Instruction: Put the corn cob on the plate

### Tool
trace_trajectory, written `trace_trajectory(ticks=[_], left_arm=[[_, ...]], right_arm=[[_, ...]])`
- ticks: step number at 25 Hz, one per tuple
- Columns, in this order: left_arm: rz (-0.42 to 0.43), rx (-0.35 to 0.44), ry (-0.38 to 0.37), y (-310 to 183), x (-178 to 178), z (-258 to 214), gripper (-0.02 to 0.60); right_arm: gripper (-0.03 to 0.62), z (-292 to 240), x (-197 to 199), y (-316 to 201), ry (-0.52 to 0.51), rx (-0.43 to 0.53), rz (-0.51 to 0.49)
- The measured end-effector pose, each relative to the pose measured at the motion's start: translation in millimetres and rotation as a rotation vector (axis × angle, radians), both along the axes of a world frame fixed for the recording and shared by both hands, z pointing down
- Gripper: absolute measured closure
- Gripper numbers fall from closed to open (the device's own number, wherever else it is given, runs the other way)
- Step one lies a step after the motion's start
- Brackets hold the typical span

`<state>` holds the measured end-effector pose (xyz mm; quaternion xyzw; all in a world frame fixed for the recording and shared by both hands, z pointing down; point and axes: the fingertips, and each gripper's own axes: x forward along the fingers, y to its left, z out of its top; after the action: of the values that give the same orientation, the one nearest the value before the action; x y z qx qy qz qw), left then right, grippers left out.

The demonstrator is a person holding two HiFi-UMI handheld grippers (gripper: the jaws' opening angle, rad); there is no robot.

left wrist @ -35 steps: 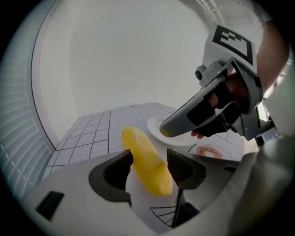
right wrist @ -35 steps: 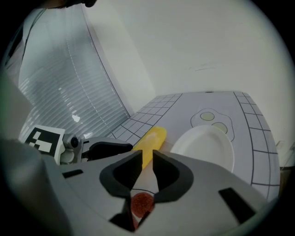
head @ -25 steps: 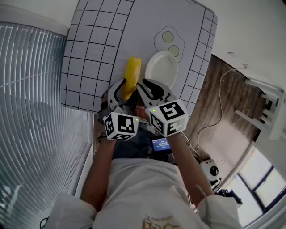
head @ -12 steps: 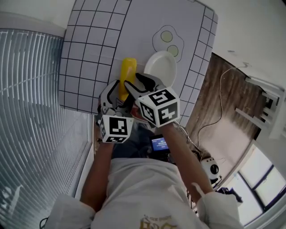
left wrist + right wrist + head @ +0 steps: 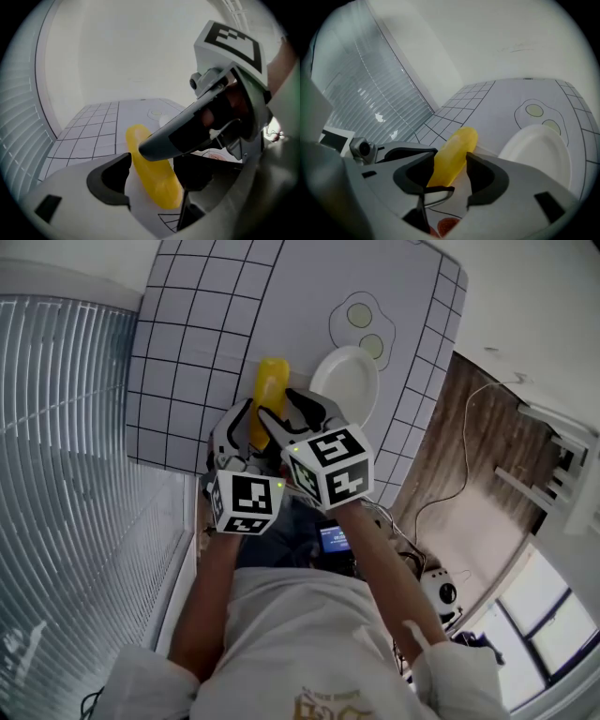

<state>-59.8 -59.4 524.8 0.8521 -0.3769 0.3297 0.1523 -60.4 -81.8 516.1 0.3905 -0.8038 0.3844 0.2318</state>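
The yellow corn cob [image 5: 270, 390] lies on the white tablecloth, just left of the empty white plate [image 5: 344, 399]. Both grippers crowd its near end. In the left gripper view the cob [image 5: 150, 173] sits between the wide jaws of my left gripper [image 5: 152, 180], with a gap at the left pad, and a finger [image 5: 187, 136] of the right gripper crosses over it. In the right gripper view the cob [image 5: 452, 154] lies between the tips of my right gripper [image 5: 450, 176], whose jaws are opening. The plate [image 5: 539, 150] is to their right.
The cloth has a black grid [image 5: 187, 352] on its left and a fried-egg print [image 5: 361, 324] beyond the plate. Slatted blinds [image 5: 66, 427] run along the left. Wooden floor with a cable [image 5: 469, 456] lies past the table's right edge.
My right gripper has shifted left from beside the plate to the cob's near end, and its jaws have spread. The left gripper has rolled slightly and stayed by the cob.
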Motion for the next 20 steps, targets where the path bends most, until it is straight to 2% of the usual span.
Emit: trace_trajectory(ticks=[4, 10, 12, 14, 16, 18, 20], left_arm=[[-0.007, -0.026, -0.010, -4, 2, 7, 0.275], [-0.039, -0.016, 0.021, -4, 2, 6, 0.278], [-0.066, -0.053, 0.057, -4, 0, 7, 0.287], [-0.086, -0.126, 0.093, -3, 1, 14, 0.287], [-0.077, -0.157, 0.077, -1, 6, 21, 0.286], [-0.061, -0.149, 0.045, 0, 9, 23, 0.290], [-0.064, -0.149, 0.049, -1, 8, 22, 0.298]], right_arm=[[0.372, 1, 0, 0, -0.005, -0.002, 0.004], [0.375, -2, 3, 0, 0.006, 0.015, -0.001], [0.376, -4, 9, -1, 0.028, 0.038, 0.008], [0.382, -5, 17, -3, 0.041, 0.044, 0.026], [0.382, -5, 25, -3, 0.046, 0.027, 0.037], [0.384, -6, 32, -4, 0.051, 0.020, 0.050], [0.389, -9, 38, -4, 0.056, 0.023, 0.064]])
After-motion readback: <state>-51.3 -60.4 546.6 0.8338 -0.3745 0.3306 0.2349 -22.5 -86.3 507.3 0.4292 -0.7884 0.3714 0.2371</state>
